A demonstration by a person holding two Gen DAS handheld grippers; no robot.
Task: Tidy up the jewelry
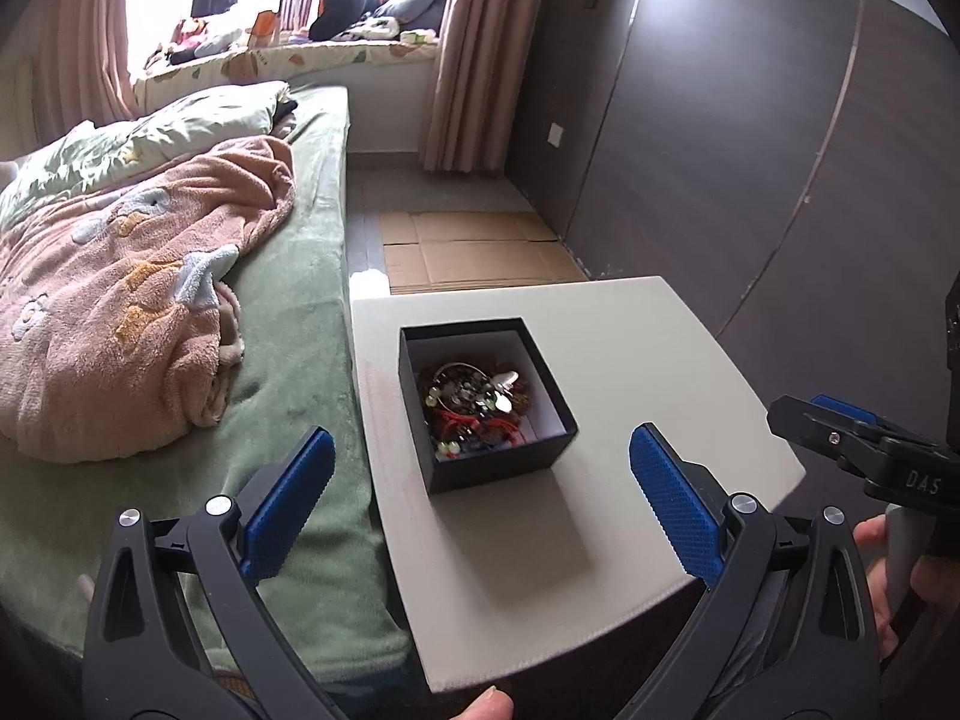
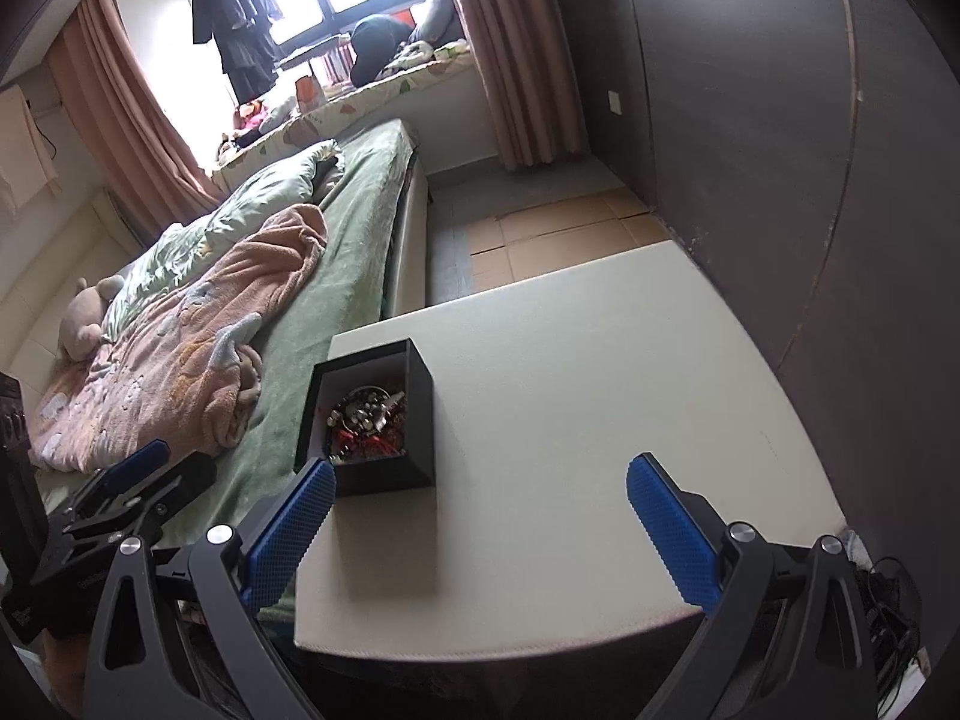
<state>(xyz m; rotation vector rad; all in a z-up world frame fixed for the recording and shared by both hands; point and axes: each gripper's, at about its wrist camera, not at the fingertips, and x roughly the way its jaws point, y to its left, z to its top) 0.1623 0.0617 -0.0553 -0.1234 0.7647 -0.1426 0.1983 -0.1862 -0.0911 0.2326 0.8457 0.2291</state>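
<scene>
White table (image 1: pixel 630 372) beside bed (image 1: pixel 288 312), black box (image 1: pixel 480 468) of jewelry (image 1: pixel 474 402), both grippers' jaws apart, empty

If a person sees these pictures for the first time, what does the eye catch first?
First, the open black box on the white table, with a tangle of jewelry inside. Next, the pink blanket crumpled on the green bed beside the table. Both grippers, left and right, are wide open and empty.
</scene>
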